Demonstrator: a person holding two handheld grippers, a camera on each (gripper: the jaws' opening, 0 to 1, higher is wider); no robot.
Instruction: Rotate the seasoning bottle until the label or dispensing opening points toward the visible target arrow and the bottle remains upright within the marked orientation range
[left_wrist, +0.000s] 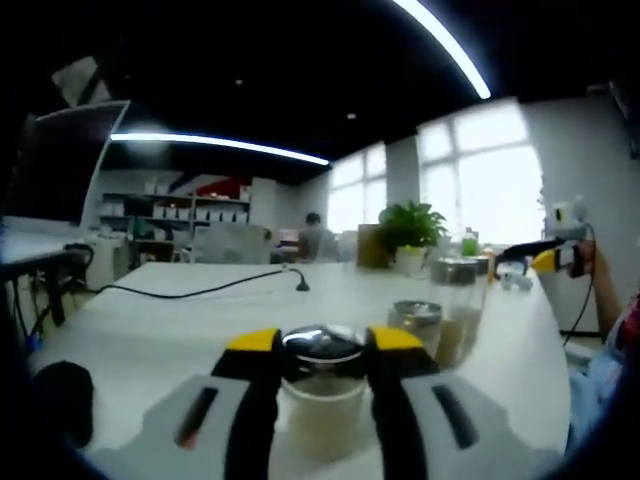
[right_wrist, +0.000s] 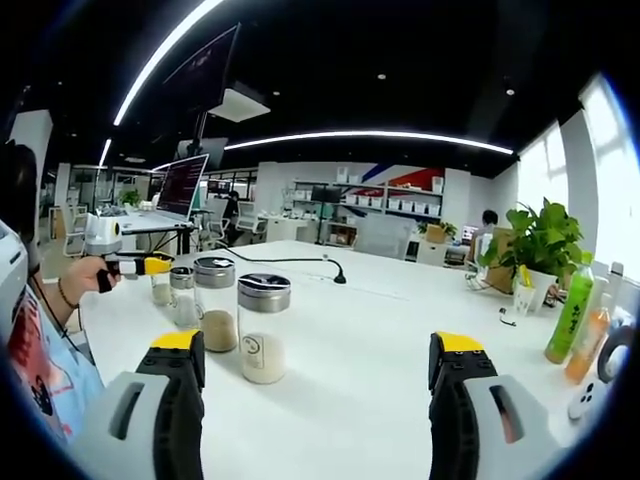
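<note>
Clear seasoning bottle (left_wrist: 322, 385) with shiny metal cap, pale powder filling lower part, upright on white table (left_wrist: 170, 320), clamped between yellow-tipped jaws of left tongs (left_wrist: 322, 355) in left gripper view. Two more metal-capped jars (left_wrist: 455, 305) just beyond, to the right, standing close together. In right gripper view, left tongs (right_wrist: 150, 266) seen at far left held by a hand (right_wrist: 95, 270), closed around a small bottle (right_wrist: 160, 285); three similar jars alongside in a row, nearest one (right_wrist: 264, 340) clear with pale powder and a round mark on its side. Right tongs (right_wrist: 318, 362) spread wide apart, gripping nothing, over bare table. No arrow mark made out on the table. Black cable (left_wrist: 200, 291) running across table. Green bottle (right_wrist: 570, 312) and orange bottle (right_wrist: 590, 345) at right edge, potted plant (right_wrist: 540, 245) behind them. Open office: monitor (right_wrist: 183, 185) on stand, shelves at back wall, bright windows, long ceiling light strips, a seated person (left_wrist: 315, 238) far off.
</note>
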